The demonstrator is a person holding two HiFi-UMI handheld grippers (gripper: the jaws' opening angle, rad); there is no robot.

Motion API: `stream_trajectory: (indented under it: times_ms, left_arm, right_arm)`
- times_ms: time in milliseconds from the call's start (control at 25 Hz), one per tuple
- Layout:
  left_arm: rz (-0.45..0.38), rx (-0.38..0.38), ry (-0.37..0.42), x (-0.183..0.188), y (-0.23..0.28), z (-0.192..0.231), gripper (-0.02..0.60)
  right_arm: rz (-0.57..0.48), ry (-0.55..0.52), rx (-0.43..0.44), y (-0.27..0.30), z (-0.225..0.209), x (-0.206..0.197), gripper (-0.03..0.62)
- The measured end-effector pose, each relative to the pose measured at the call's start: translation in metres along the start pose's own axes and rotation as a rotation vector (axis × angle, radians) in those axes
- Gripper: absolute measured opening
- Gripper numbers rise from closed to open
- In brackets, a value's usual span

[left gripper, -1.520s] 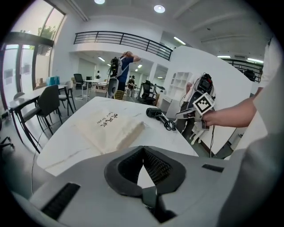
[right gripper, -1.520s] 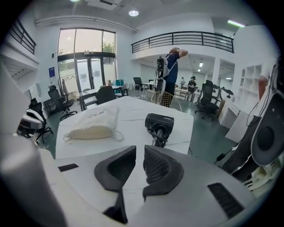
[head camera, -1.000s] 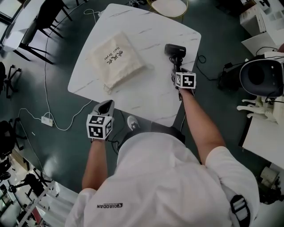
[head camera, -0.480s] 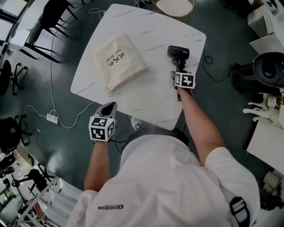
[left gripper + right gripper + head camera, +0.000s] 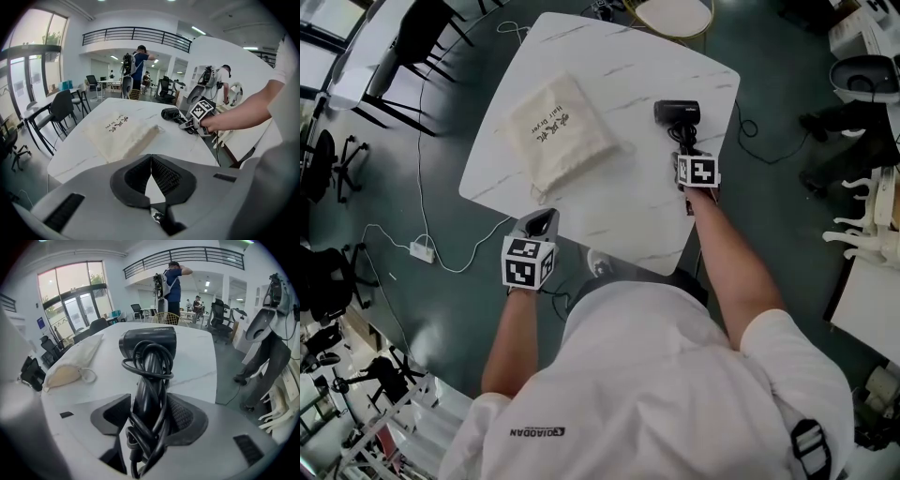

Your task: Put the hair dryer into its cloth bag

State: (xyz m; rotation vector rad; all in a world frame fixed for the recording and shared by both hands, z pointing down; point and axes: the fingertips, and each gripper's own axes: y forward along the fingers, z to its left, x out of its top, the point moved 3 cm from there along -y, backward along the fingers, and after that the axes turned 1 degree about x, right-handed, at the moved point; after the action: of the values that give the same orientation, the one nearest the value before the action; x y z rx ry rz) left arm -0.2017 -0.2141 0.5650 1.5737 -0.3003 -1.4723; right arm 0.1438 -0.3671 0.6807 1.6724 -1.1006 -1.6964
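The black hair dryer lies on the white marble table at its right side, with its cord wound round the handle. My right gripper sits around that handle. In the right gripper view the jaws are closing on the handle and cord, with a thin gap left on one side. The cream cloth bag lies flat at the table's left. My left gripper is shut and empty at the near table edge, short of the bag.
A power strip and a white cable lie on the dark floor at the left. Dark chairs stand at the far left, a round chair beyond the table, and white equipment at the right.
My left gripper has shifted a little toward the table's near edge. The right gripper stays at the hair dryer's handle. Bag and dryer have not moved on the table.
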Motion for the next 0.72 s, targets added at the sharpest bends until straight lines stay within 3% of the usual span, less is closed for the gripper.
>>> stream_trajectory:
  times_ms: [120, 400, 720]
  left_arm:
    - [0.002, -0.003, 0.013, 0.002, 0.000, -0.002, 0.028]
    - [0.002, -0.008, 0.028, 0.003, 0.001, -0.001, 0.028]
    - [0.003, -0.015, -0.004, 0.004, 0.002, 0.007, 0.028]
  right_arm:
    - [0.024, -0.025, 0.048, -0.006, -0.005, -0.003, 0.241]
    - [0.014, -0.082, 0.062, -0.024, -0.012, -0.007, 0.233]
    - [-0.050, 0.004, 0.148, -0.051, -0.004, -0.017, 0.229]
